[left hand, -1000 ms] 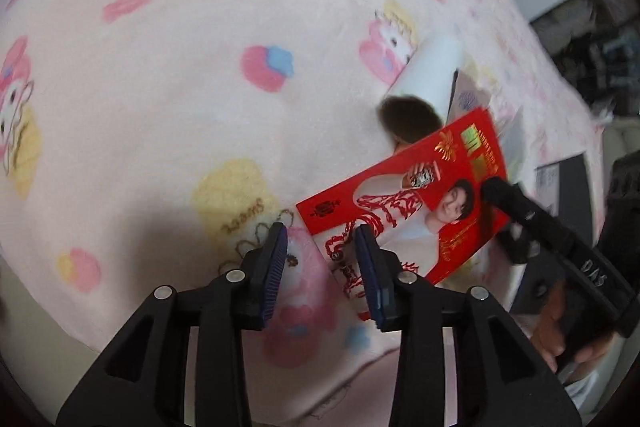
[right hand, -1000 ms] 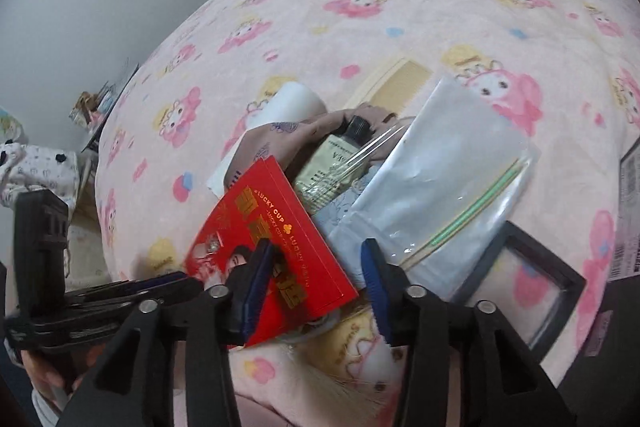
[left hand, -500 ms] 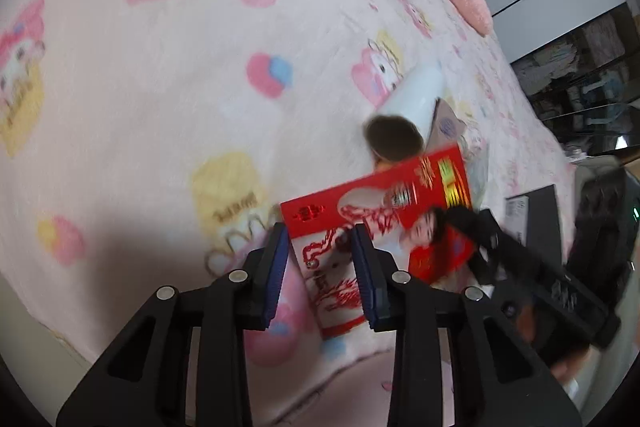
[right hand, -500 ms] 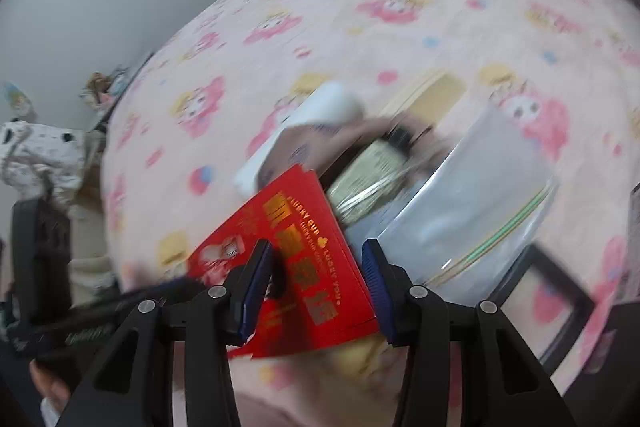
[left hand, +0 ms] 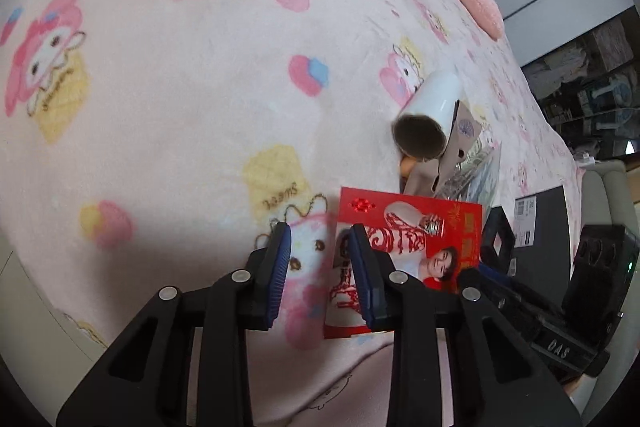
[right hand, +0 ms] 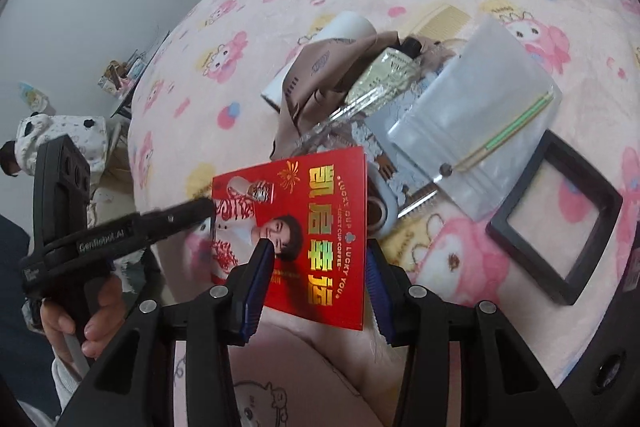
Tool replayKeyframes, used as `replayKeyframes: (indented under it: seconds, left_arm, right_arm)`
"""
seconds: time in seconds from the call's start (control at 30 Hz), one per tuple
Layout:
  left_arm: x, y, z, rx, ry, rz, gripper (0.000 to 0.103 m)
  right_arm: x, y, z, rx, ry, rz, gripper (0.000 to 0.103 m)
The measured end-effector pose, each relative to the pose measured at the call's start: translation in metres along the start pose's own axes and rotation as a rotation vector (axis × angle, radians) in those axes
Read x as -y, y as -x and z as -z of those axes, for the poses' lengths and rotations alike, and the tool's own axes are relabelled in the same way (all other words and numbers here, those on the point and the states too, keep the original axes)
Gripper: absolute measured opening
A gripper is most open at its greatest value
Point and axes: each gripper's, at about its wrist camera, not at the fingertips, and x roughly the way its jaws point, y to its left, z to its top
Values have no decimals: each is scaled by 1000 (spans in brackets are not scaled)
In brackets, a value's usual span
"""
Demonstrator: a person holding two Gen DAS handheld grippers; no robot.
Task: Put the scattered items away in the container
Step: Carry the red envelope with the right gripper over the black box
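Claws both meet your flat red glossy card packet [right hand: 316, 227]: right claw [right hand: 318, 269] straddles its 6 o'clock end without pressing, left claw [left hand: 320, 267] is closing beside its 9 o'clock edge, nothing between.

Left tongs [left hand: 318, 269] closing, tilted downward; right tongs [right hand: 318, 285] hold parted, angled down.

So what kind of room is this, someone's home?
Most likely a bedroom at home. Everything lies on a soft pink cartoon-print blanket that looks spread over a bed, a fluffy pink cushion sits at its far end, and cluttered shelves stand beyond.
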Motion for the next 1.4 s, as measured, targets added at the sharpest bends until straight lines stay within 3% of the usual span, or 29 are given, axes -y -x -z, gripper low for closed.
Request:
replayKeyframes:
  seconds: [0.1, 0.17, 0.23, 0.43, 0.67, 0.83, 1.13, 1.4]
  left_arm:
    - [8, 4, 6, -14, -30, -27, 27]
    - [12, 6, 12, -33, -54, -43, 23]
    - [13, 5, 14, -41, -65, -26, 23]
    - [10, 2, 5, -8, -47, -16, 23]
    - [19, -3, 6, -38, -74, 7, 25]
    - [40, 20, 10, -9, -118, 25, 25]
    - [94, 87, 32, 103, -234, 82, 25]
    - [162, 85, 61, 72, -338, 158, 25]
  right_arm:
    - [4, -8, -3, -1, -23, 29, 41]
    - [3, -9, 1, -12, -10, 42, 33]
    - [3, -9, 7, -33, -2, 33, 31]
    - [9, -4, 10, -7, -60, 14, 31]
    - [6, -10, 12, -13, -85, 14, 32]
    - [2, 17, 17, 17, -84, 26, 32]
    - [-26, 106, 33, 183, -48, 85, 32]
    - [-3, 173, 60, 259, -92, 162, 32]
